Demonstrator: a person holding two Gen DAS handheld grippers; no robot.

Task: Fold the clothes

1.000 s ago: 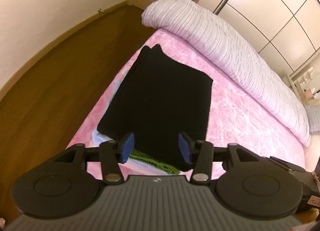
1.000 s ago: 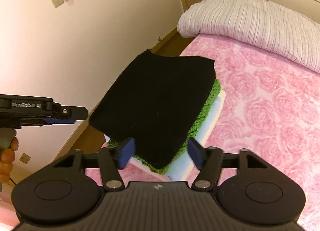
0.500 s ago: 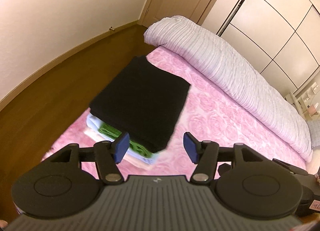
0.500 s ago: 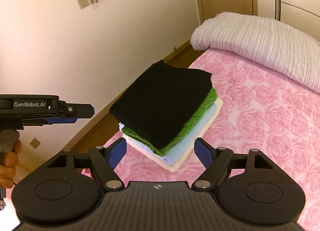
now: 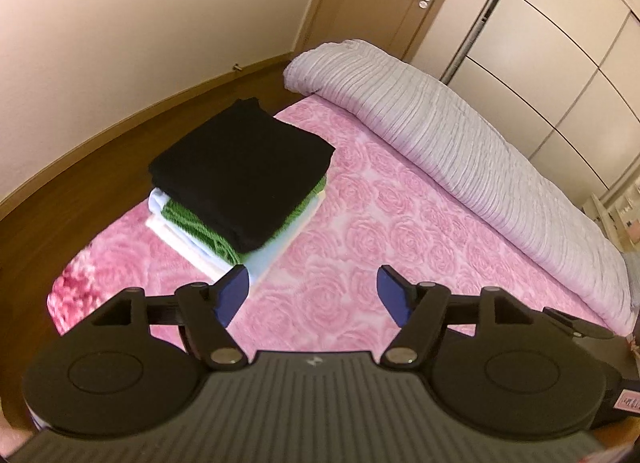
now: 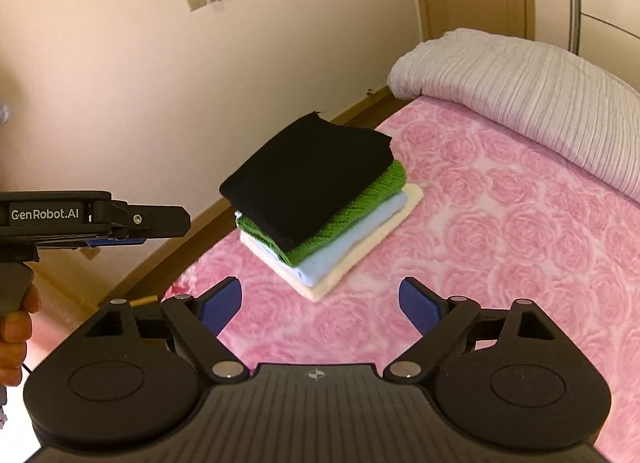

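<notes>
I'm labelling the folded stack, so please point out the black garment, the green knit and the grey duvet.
black garment (image 6: 316,171): right wrist view, middle of its top face.
green knit (image 6: 352,219): right wrist view, its exposed folded edge.
grey duvet (image 5: 460,143): left wrist view, middle of its ribbed surface.

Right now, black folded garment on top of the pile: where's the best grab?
Probably the black folded garment's thick folded edge facing the cameras, approached from the near side. That edge overhangs the green knit slightly, so a finger could slip beneath without disturbing lower layers.

Home bedroom — bed (image 5: 360,231), rolled duvet (image 5: 460,151), wardrobe (image 5: 560,63).
</notes>
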